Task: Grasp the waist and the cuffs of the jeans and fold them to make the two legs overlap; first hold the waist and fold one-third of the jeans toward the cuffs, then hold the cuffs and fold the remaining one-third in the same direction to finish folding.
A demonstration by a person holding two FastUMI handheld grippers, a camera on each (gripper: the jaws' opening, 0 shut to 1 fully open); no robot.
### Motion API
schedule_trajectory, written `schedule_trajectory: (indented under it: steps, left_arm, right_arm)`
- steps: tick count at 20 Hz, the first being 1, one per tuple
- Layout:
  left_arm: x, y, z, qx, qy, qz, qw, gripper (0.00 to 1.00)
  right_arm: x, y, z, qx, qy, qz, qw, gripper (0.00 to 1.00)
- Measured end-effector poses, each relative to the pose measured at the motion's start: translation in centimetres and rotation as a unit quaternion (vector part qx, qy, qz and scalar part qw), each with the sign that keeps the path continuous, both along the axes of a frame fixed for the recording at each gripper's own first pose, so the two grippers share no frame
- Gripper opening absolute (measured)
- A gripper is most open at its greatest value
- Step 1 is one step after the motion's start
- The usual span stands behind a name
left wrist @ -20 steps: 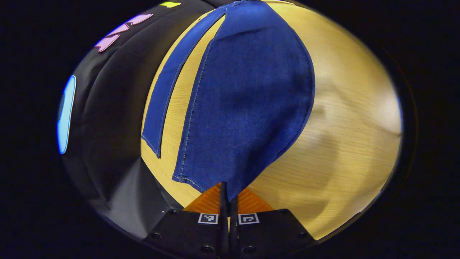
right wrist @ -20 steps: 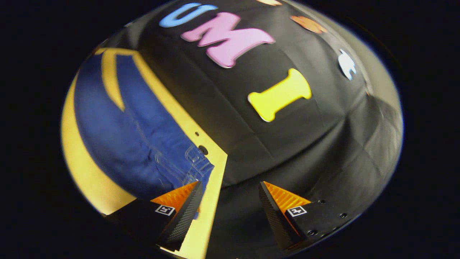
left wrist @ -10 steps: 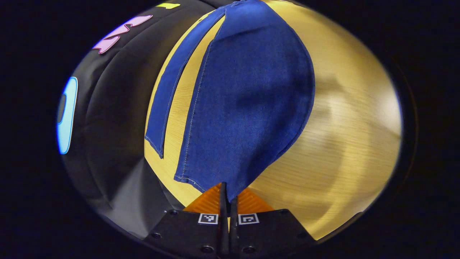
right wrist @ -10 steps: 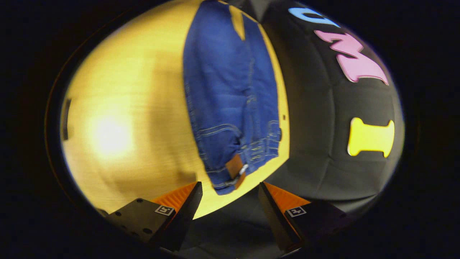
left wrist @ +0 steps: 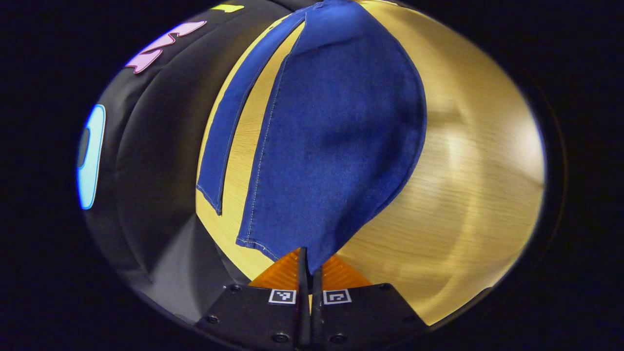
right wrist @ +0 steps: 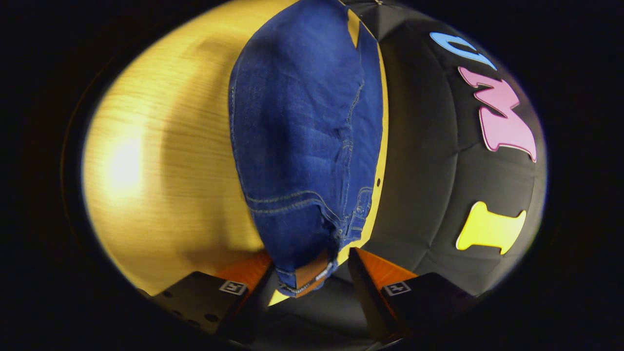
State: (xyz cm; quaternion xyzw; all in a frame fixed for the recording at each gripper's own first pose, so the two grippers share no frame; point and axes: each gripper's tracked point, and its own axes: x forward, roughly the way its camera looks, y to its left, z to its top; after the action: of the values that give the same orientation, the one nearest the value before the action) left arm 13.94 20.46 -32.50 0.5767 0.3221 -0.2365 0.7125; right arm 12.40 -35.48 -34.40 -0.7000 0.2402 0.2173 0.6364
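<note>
— Between my right gripper [right wrist: 309, 273] fingers, spread wide, sits the jeans' [right wrist: 302, 136] waist corner with its leather patch [right wrist: 312, 277]; untouched yet?

— Yes; my left gripper [left wrist: 310, 265] is pinched tight on the cuff [left wrist: 292, 243]; soft stitched denim runs lengthwise away across the wooden table [left wrist: 463, 185].

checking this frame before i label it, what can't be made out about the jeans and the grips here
- Left gripper view: the jeans run off the top edge, so the waist end is cut off.
- Left gripper view: the left gripper is shut on the cuff; how much cloth sits between the fingers is hidden.
- Right gripper view: the waist lies between the open right gripper; contact cannot be told.
</note>
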Motion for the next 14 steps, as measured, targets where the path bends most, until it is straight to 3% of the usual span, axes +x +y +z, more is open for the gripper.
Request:
schedule_trajectory:
  steps: [2, 3, 5, 6, 8, 11, 14]
  left_arm:
    - [0.0, -0.1, 0.0, 0.012, -0.004, -0.002, 1.0, 0.06]
    - [0.0, 0.0, 0.0, 0.017, -0.005, -0.002, 1.0, 0.06]
    - [0.0, 0.0, 0.0, 0.023, -0.002, -0.001, 1.0, 0.06]
    - [0.0, -0.1, -0.1, 0.023, 0.0, 0.003, 1.0, 0.06]
    - [-0.1, 0.1, -0.1, 0.002, 0.007, 0.034, 0.999, 0.06]
    - [-0.3, 0.1, -0.3, -0.062, 0.043, 0.096, 0.993, 0.06]
    - [0.7, -0.6, 0.3, -0.152, 0.087, 0.189, 0.966, 0.06]
  right_arm:
    - [1.4, -0.1, -0.8, -0.004, -0.001, -0.003, 1.0, 0.5]
    - [1.3, -0.7, -1.0, 0.001, 0.003, -0.017, 1.0, 0.48]
    - [0.7, -0.4, -0.9, 0.026, 0.011, -0.036, 0.999, 0.22]
    - [0.2, -0.5, -0.7, 0.032, 0.013, -0.044, 0.998, 0.15]
    - [-0.4, -0.2, -0.8, 0.039, 0.026, -0.04, 0.998, 0.08]
    - [-1.4, -0.3, -0.8, 0.053, 0.062, -0.047, 0.996, 0.09]
    - [-1.3, 0.2, 1.2, 0.052, 0.07, -0.034, 0.996, 0.08]
